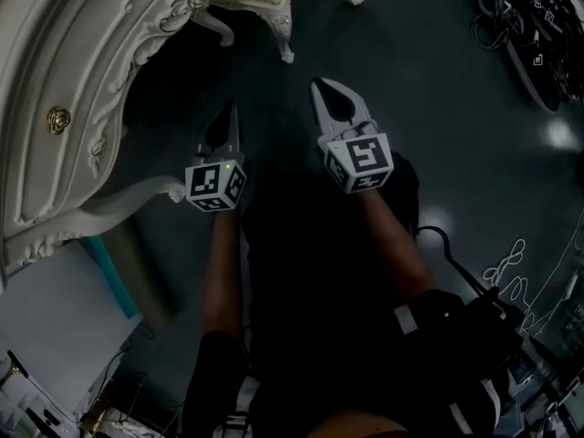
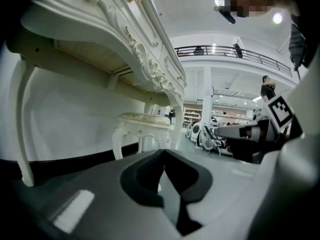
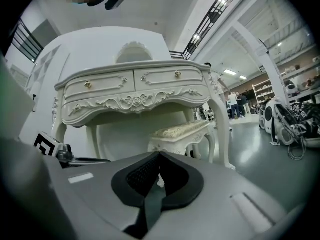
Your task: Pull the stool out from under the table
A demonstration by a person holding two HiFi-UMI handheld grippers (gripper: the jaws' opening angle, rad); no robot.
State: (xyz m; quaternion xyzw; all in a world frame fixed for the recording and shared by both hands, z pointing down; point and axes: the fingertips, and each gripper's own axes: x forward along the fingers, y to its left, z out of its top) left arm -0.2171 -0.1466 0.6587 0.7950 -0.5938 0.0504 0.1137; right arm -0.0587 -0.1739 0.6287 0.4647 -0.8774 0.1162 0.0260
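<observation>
cream stool [image 3: 182, 130] under white table [image 3: 135, 102]

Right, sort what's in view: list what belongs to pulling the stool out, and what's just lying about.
For the job:
- stool
- table
- left gripper and right gripper, jaws shut, nothing held

Lying about:
- black gear heaped on the floor
- white machines across the hall
- bystanders far behind

Dark glossy floor [image 1: 438, 108], black gear heap [image 1: 534, 35] top right. Balcony railing [image 2: 225, 49] overhead. Shelves [image 3: 264, 91] far back.
</observation>
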